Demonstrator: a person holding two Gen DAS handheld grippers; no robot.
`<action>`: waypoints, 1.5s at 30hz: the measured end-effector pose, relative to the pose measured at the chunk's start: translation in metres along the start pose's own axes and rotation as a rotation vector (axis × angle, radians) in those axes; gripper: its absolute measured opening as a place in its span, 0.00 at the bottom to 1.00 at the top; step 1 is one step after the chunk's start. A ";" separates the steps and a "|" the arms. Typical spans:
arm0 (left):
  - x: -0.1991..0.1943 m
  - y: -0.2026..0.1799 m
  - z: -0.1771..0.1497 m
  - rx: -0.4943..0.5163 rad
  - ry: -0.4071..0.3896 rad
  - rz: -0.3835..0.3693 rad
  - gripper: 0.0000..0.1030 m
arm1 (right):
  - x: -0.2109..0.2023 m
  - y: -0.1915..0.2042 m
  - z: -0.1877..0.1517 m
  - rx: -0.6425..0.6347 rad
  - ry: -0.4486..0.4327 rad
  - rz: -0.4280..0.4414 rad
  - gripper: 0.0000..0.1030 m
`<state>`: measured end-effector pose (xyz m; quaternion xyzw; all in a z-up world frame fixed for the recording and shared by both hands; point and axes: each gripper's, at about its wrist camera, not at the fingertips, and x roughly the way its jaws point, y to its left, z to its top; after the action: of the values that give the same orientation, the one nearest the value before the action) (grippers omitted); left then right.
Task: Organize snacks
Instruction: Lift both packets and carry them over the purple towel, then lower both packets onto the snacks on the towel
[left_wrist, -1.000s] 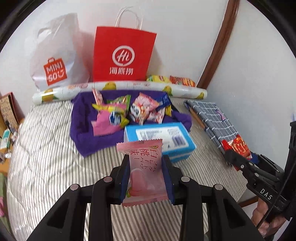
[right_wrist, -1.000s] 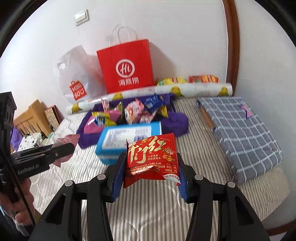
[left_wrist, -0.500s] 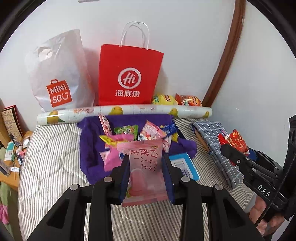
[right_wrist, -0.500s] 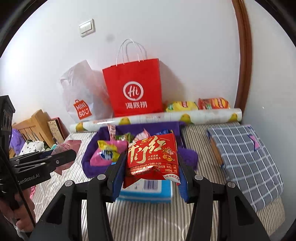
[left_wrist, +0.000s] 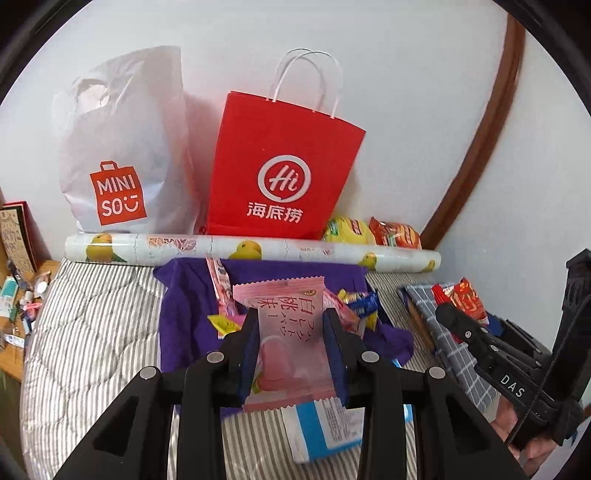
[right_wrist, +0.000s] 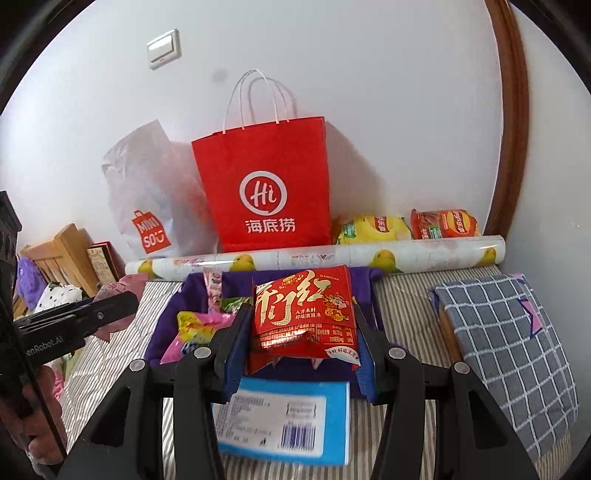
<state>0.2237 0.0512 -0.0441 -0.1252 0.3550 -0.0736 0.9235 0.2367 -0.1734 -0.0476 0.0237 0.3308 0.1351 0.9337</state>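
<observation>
Striped bed (left_wrist: 92, 332) w/ white wall behind; red paper bag (left_wrist: 280, 173) and white Miniso bag (left_wrist: 122, 155) upright against wall, patterned roll (left_wrist: 251, 254) lying across in front of them, yellow and orange chip bags (right_wrist: 410, 225) behind the roll at right. Purple cloth (left_wrist: 184, 317) spread on bed below the roll, loose snack packets (right_wrist: 195, 328) heaped on it; blue box (right_wrist: 288, 421) at the cloth's near edge, checked fabric (right_wrist: 506, 339) off to the right.

Left gripper (left_wrist: 291, 343) clamped narrow on pink peach candy packet (left_wrist: 288, 332), packet upright between the pads, above the cloth. Right gripper (right_wrist: 299, 332) closed at mid width on red snack packet (right_wrist: 306, 310), crumpled at its lower edge, held over the cloth too.

Vs. 1 s ago: both grips unchanged, same packets. Views pulled back and up: bags on the wall now fully in frame incl. handles, light switch (right_wrist: 164, 48) showing in right view. Blue box, earlier beyond the packets, now under and nearer than both grippers. Snack heap mostly hidden behind the held packets.
</observation>
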 end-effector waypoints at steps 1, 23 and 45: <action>0.005 0.002 0.002 -0.004 -0.003 0.007 0.31 | 0.006 -0.001 0.002 0.004 0.001 -0.001 0.48; 0.084 0.033 0.002 -0.069 0.035 0.046 0.31 | 0.097 -0.028 0.006 0.056 0.037 0.071 0.48; 0.089 0.070 -0.002 -0.195 0.024 0.072 0.31 | 0.130 -0.043 -0.017 0.068 0.171 0.061 0.49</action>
<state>0.2914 0.0980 -0.1218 -0.2010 0.3758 -0.0071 0.9046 0.3332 -0.1805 -0.1457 0.0538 0.4129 0.1535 0.8961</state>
